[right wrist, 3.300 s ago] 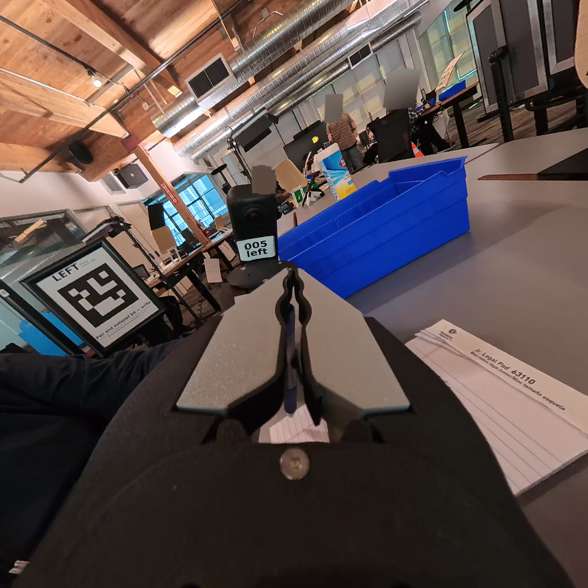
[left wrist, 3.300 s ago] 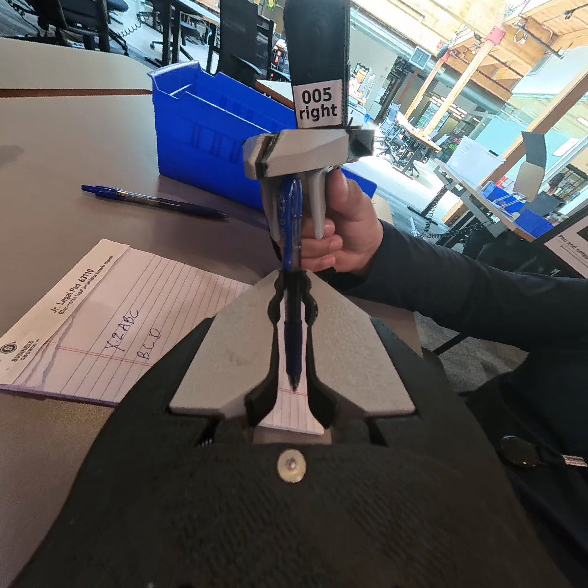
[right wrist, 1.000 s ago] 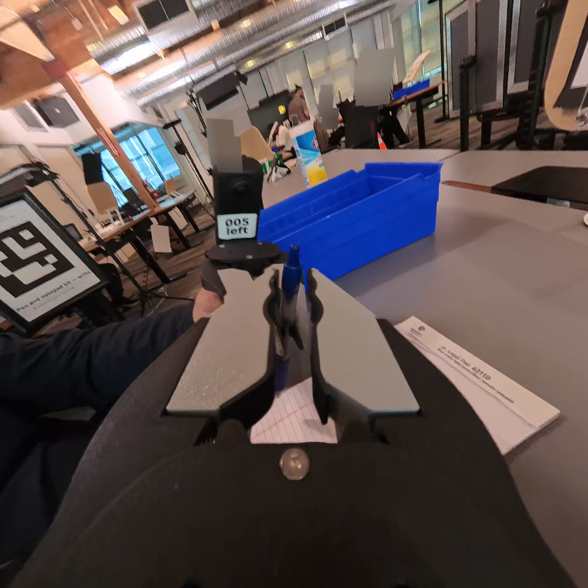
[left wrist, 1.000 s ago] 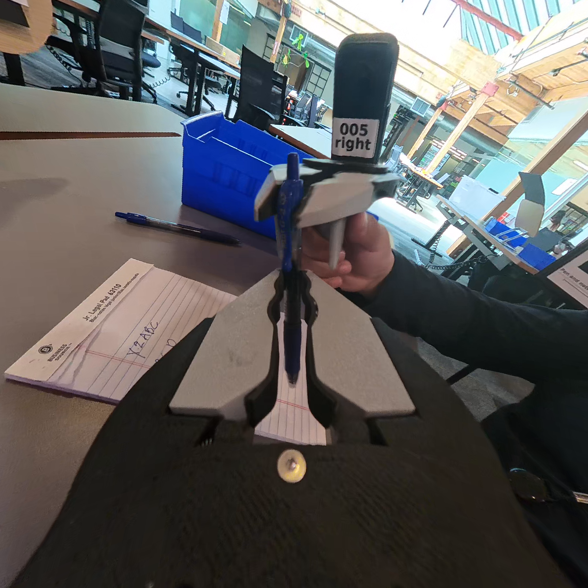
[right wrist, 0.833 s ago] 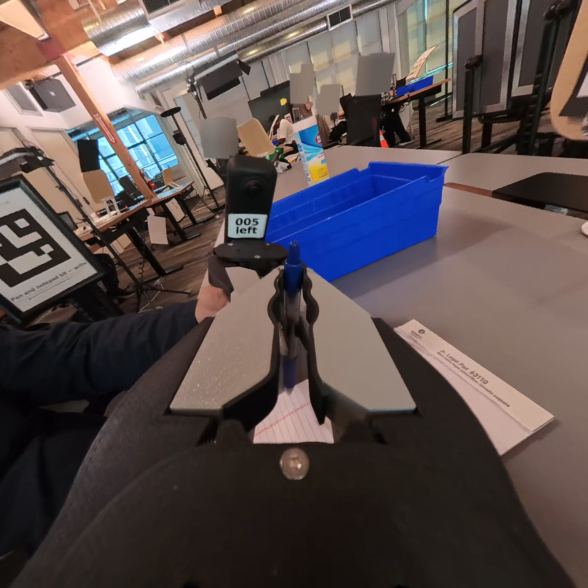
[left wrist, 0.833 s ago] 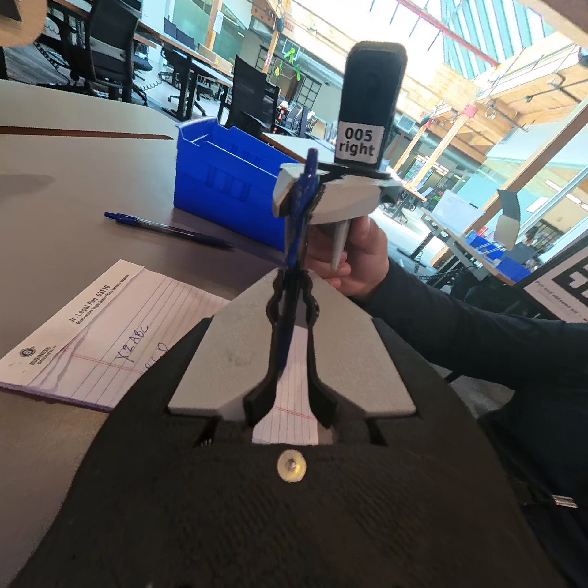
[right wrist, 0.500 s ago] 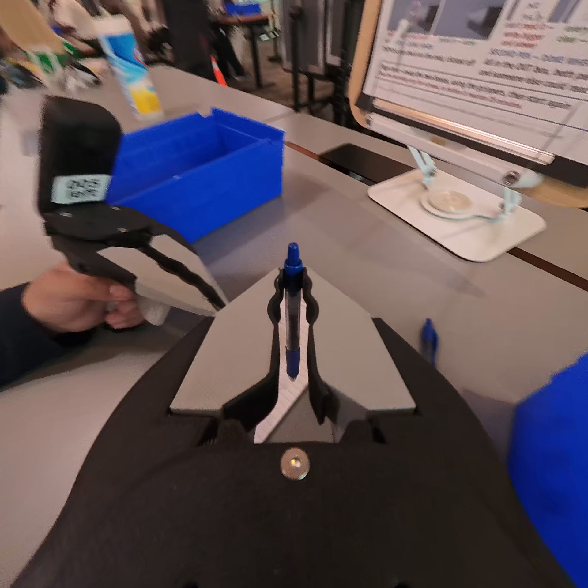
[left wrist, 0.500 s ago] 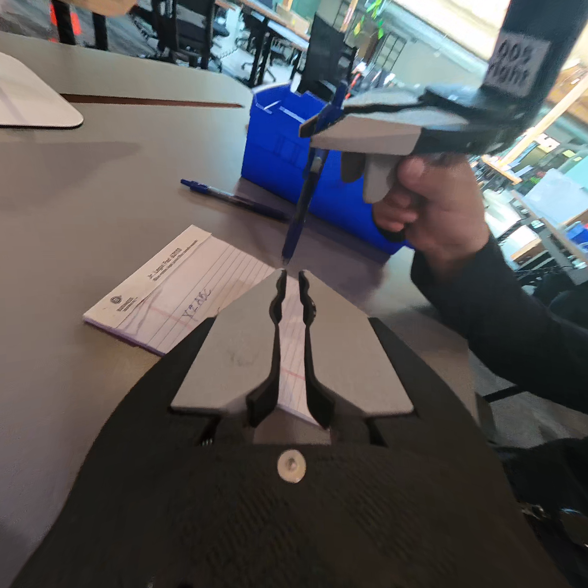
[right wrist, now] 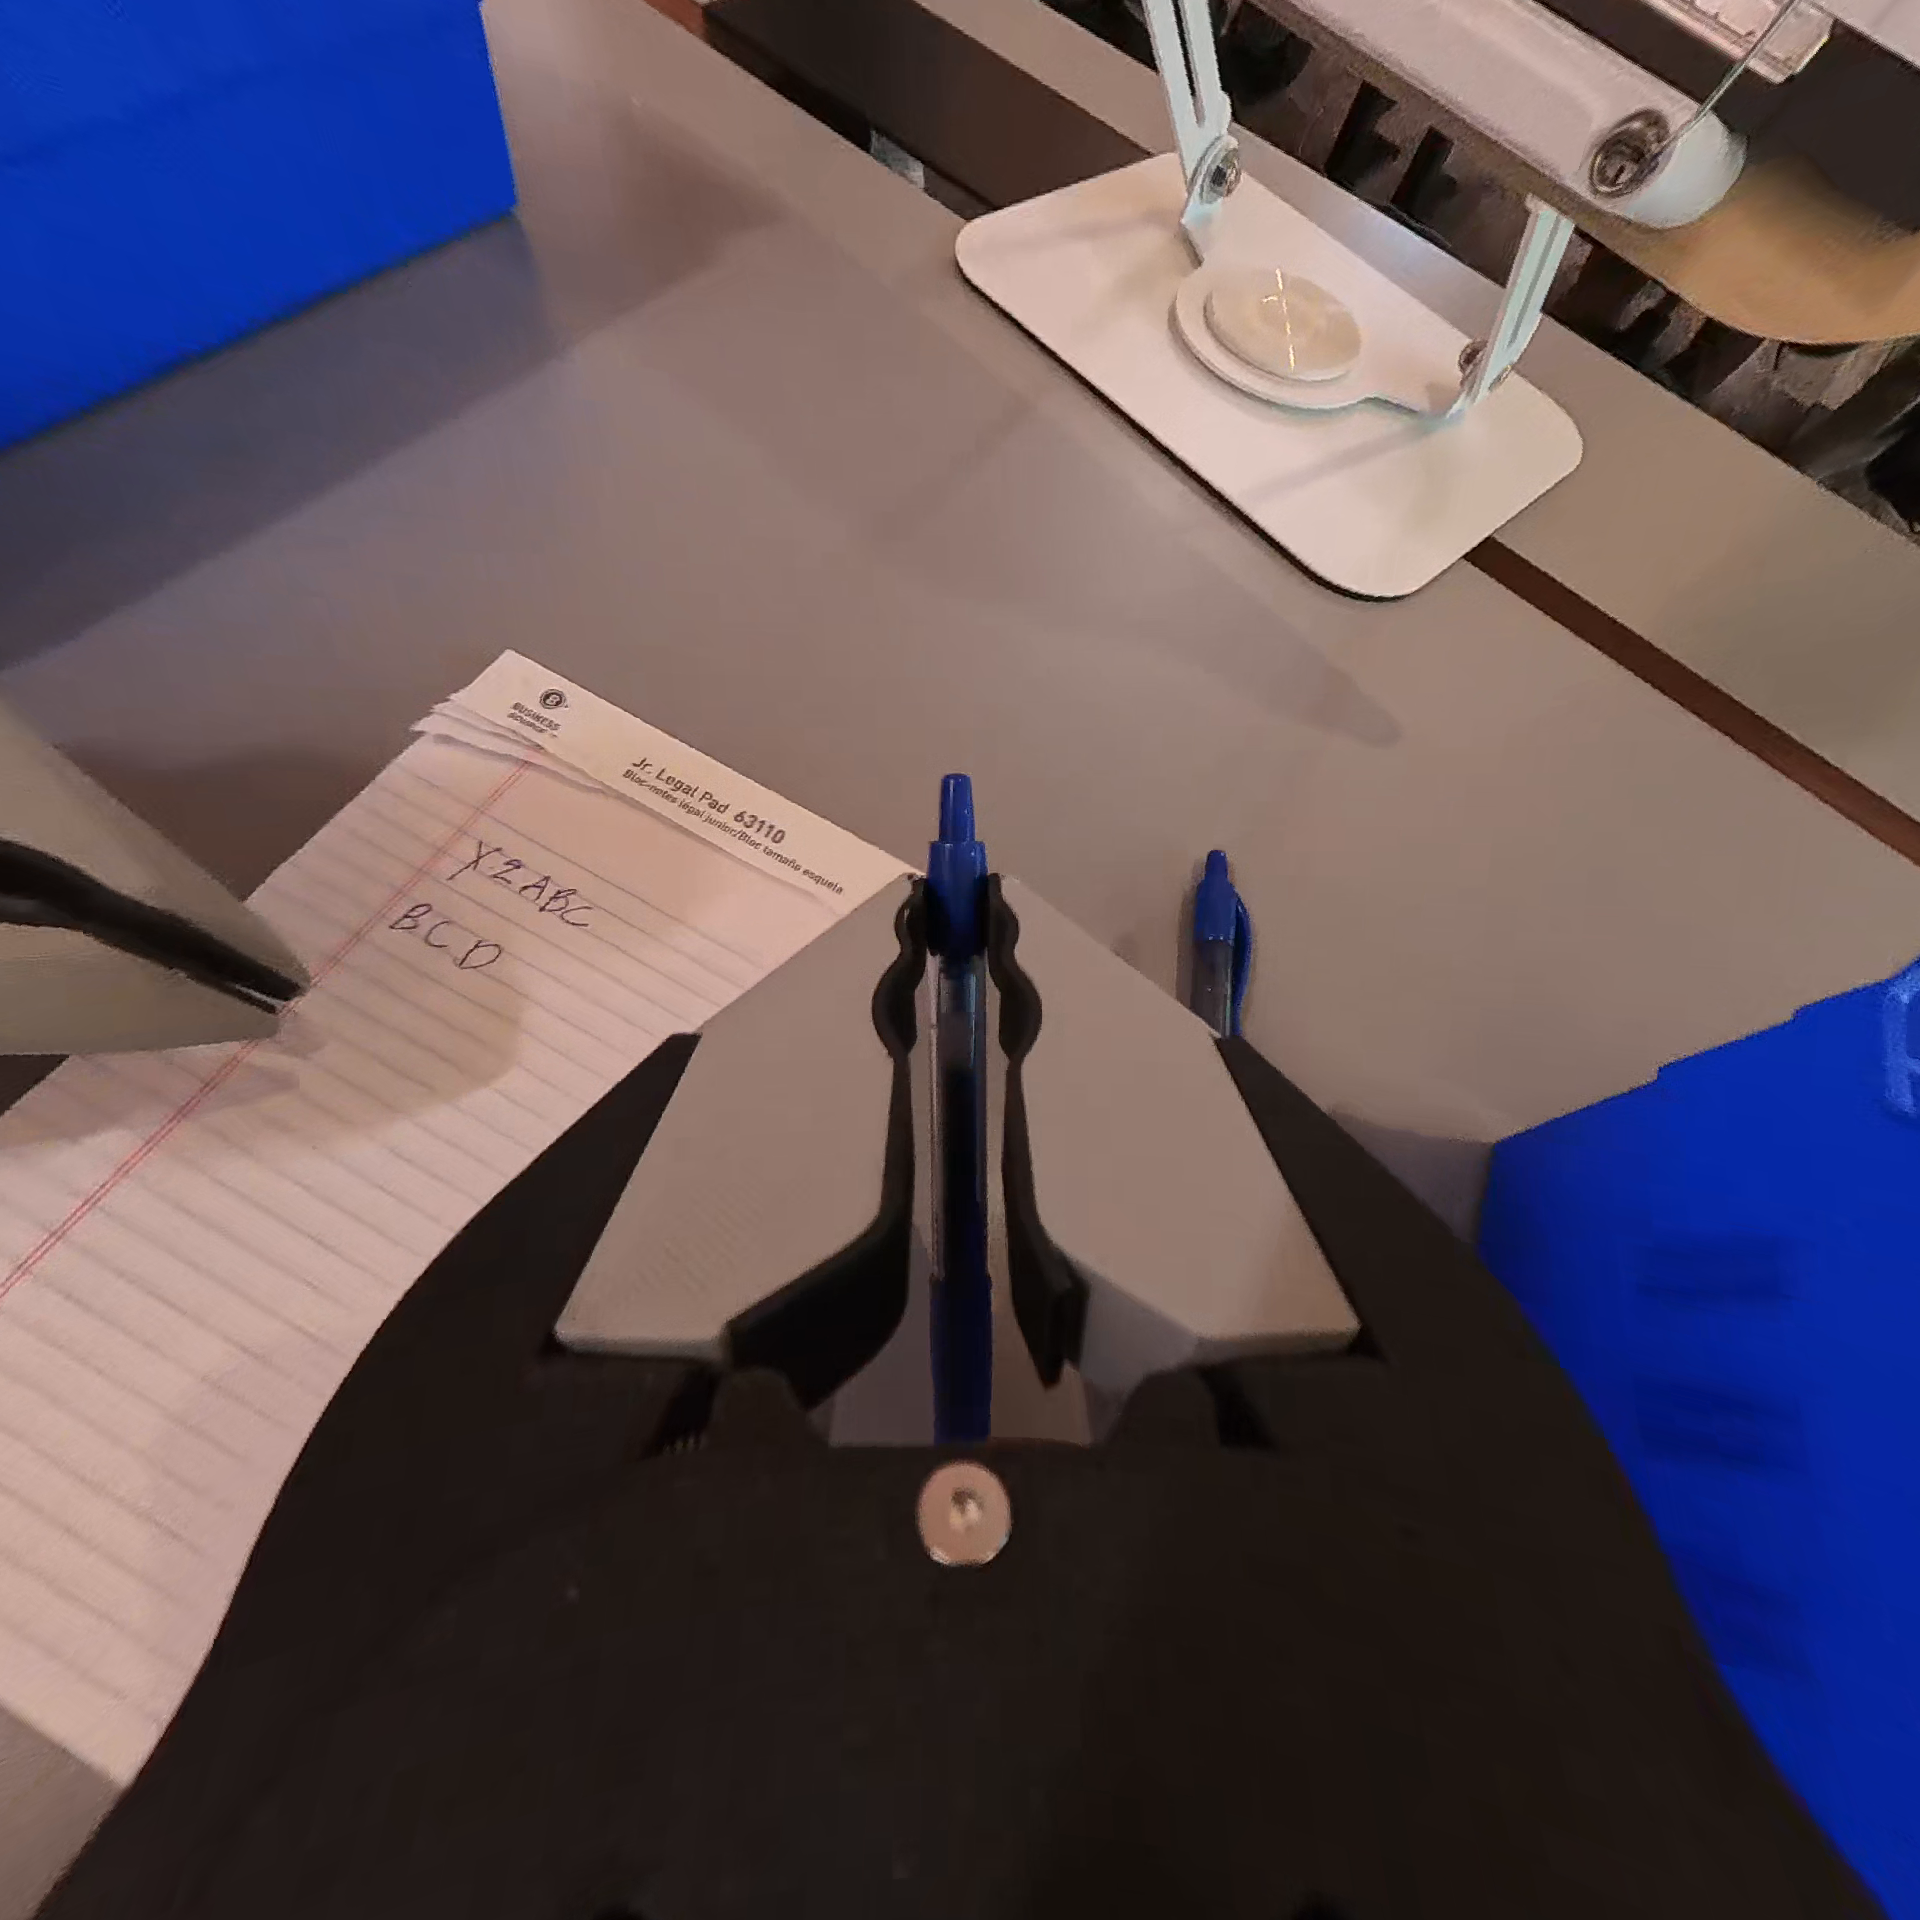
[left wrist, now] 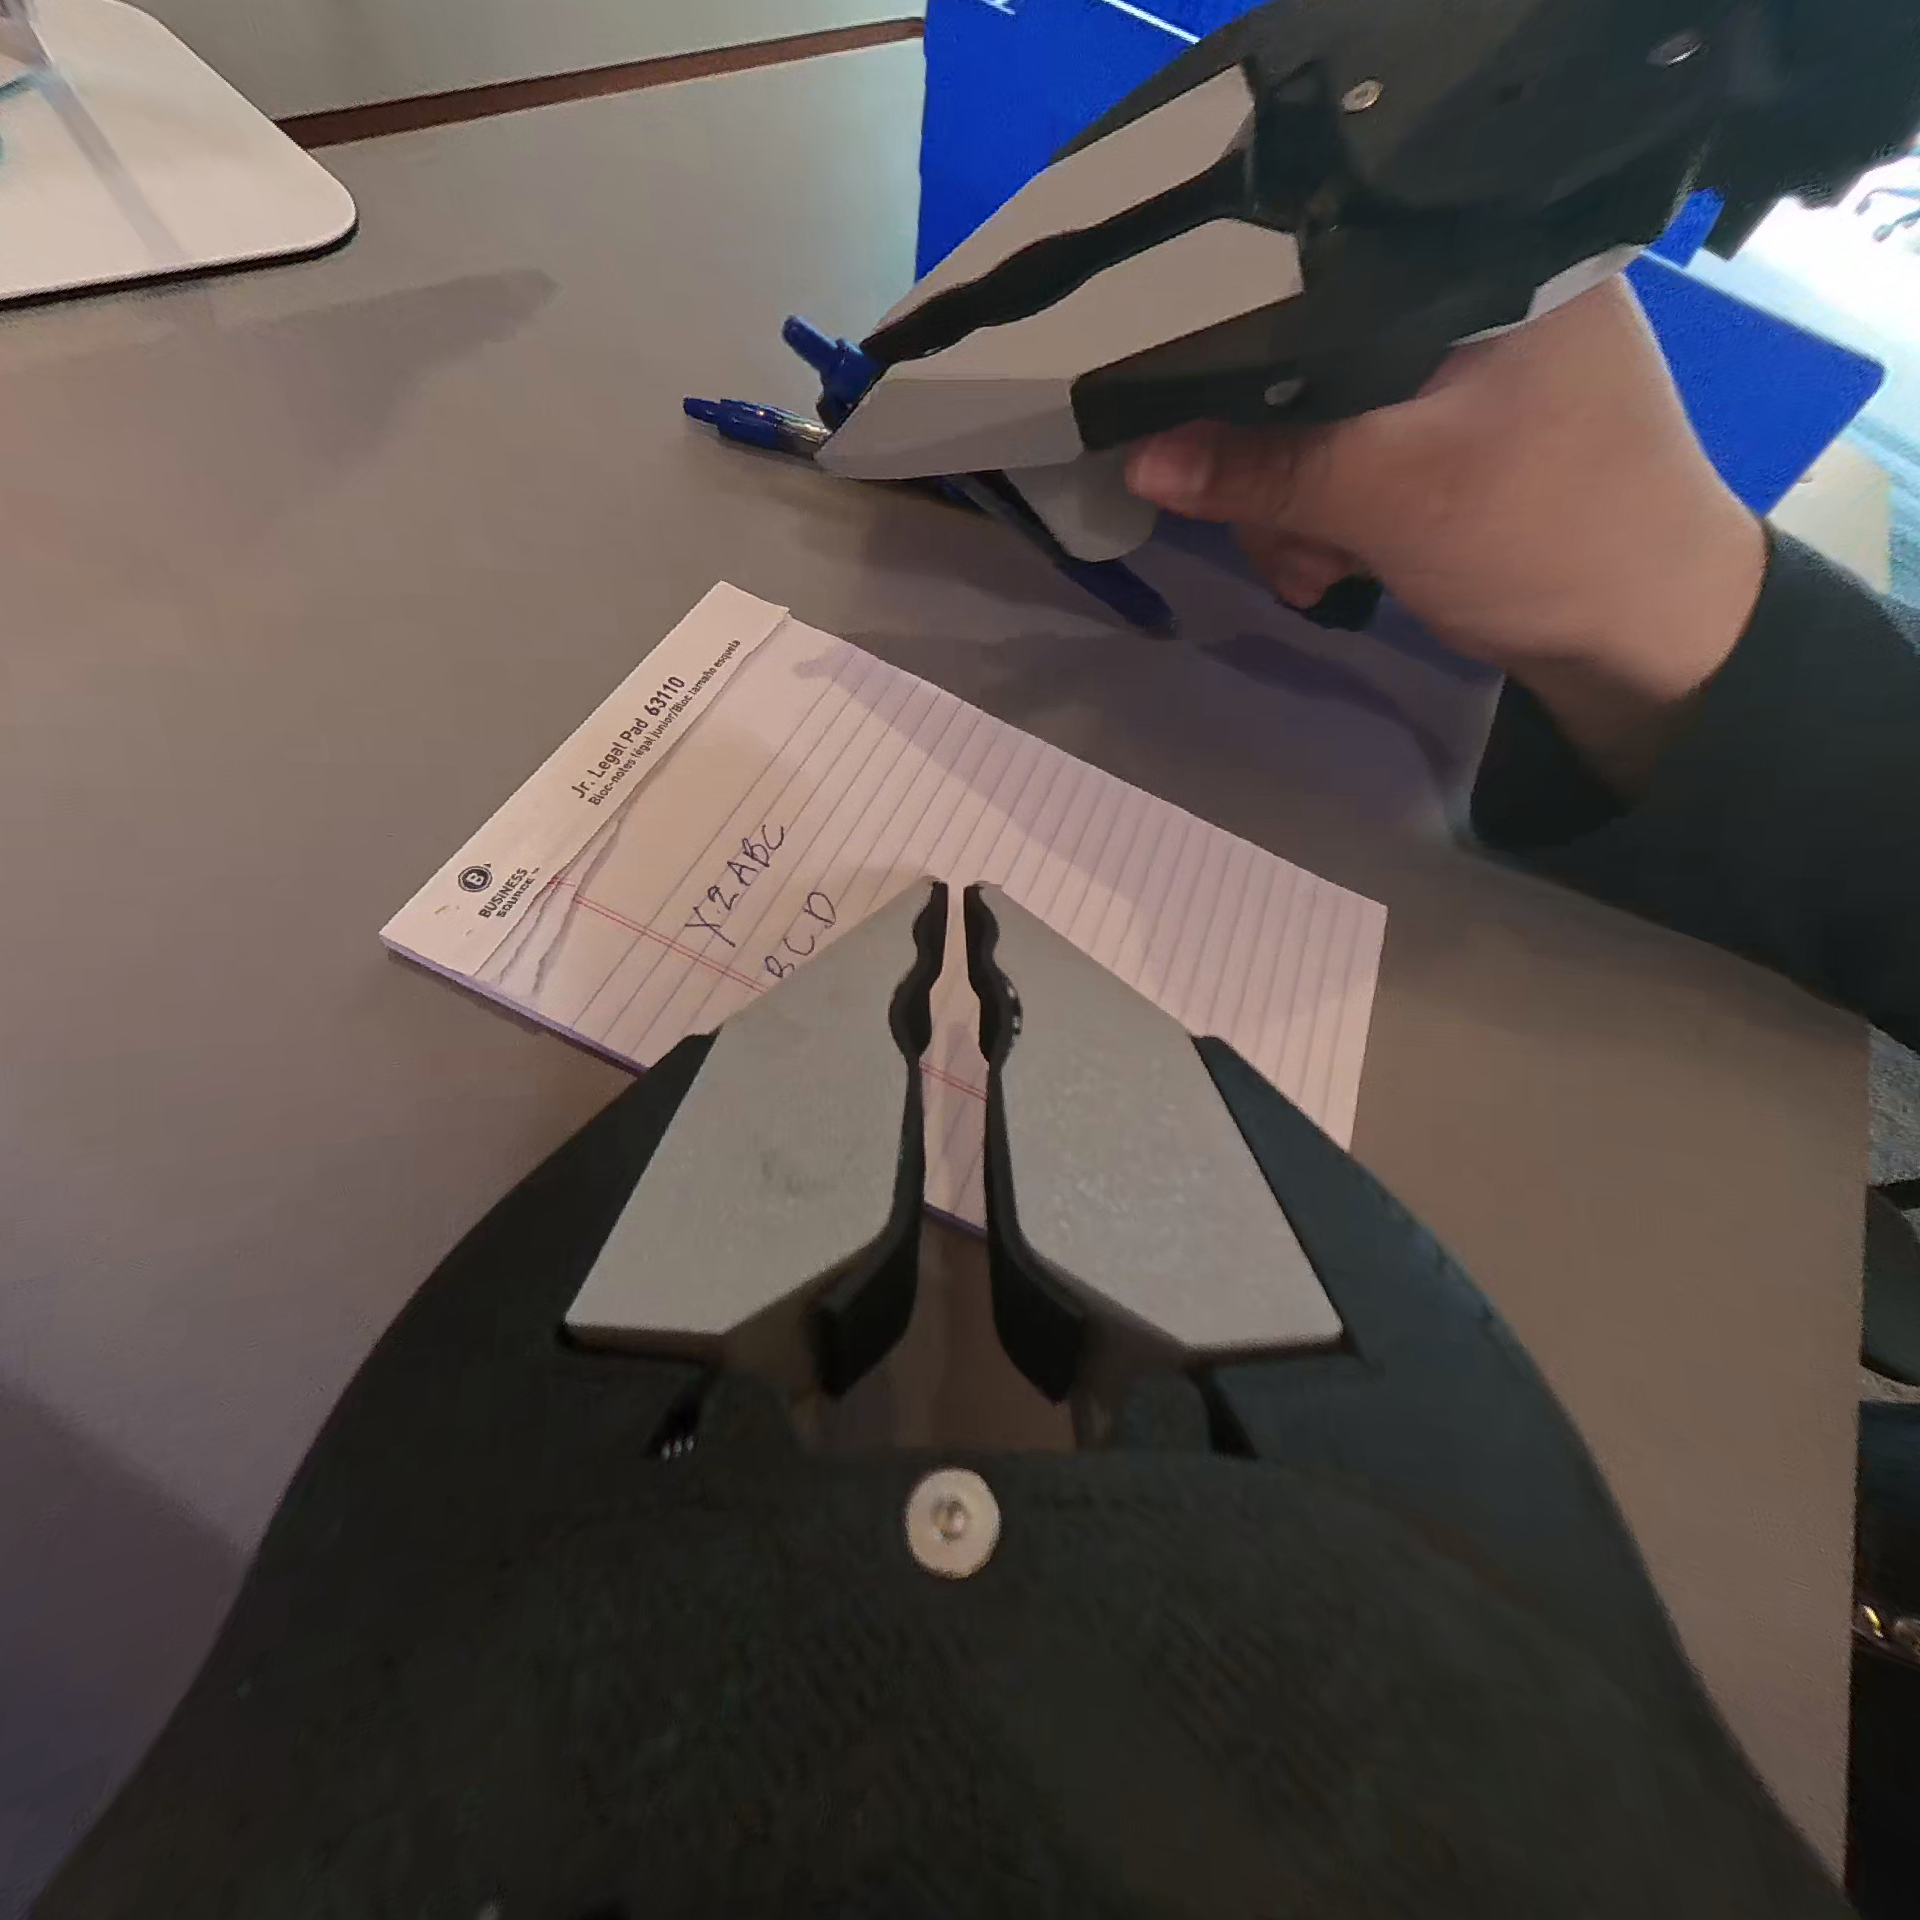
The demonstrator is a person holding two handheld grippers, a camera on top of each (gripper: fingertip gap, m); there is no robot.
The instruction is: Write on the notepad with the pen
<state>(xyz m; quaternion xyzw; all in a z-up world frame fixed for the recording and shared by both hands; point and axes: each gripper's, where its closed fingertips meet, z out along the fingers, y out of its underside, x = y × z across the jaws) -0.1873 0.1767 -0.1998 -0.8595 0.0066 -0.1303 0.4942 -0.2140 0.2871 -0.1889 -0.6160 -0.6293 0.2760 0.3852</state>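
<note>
Left wrist view: left gripper [left wrist: 954, 896] hangs over the near-right part of the notepad [left wrist: 1049, 831], jaws nearly together w/ only a thin slit between, nothing in them; pad lies flat on the grey tabletop [left wrist: 312, 623], turned at an angle, printed header strip to the left, a couple of handwritten lines near that end; beyond the pad's far edge the right gripper [left wrist: 847, 416] is low over the table, gripped from the right by a hand [left wrist: 1434, 499] in a dark sleeve; it pinches a blue pen [left wrist: 1117, 592] that runs slanted under the jaws, button end poking out at the tips, other end toward the hand; a second pen [left wrist: 732, 414] lies on the table just behind it; blue bin [left wrist: 1008, 114] at the far edge; white stand base [left wrist: 156, 177] at the far left corner.

Right wrist view: right gripper [right wrist: 956, 899] is clamped on the pen [right wrist: 956, 1039], which lies lengthwise in the slot, button end sticking out past the tips; notepad [right wrist: 260, 1143] to the left, header strip at the far end; left gripper [right wrist: 281, 1003] tips over the pad's left side, closed to a thin slit; second pen [right wrist: 1218, 945] on the table just right of the fingers; blue bin [right wrist: 1714, 1403] at right; stand base [right wrist: 1278, 364] farther back.
</note>
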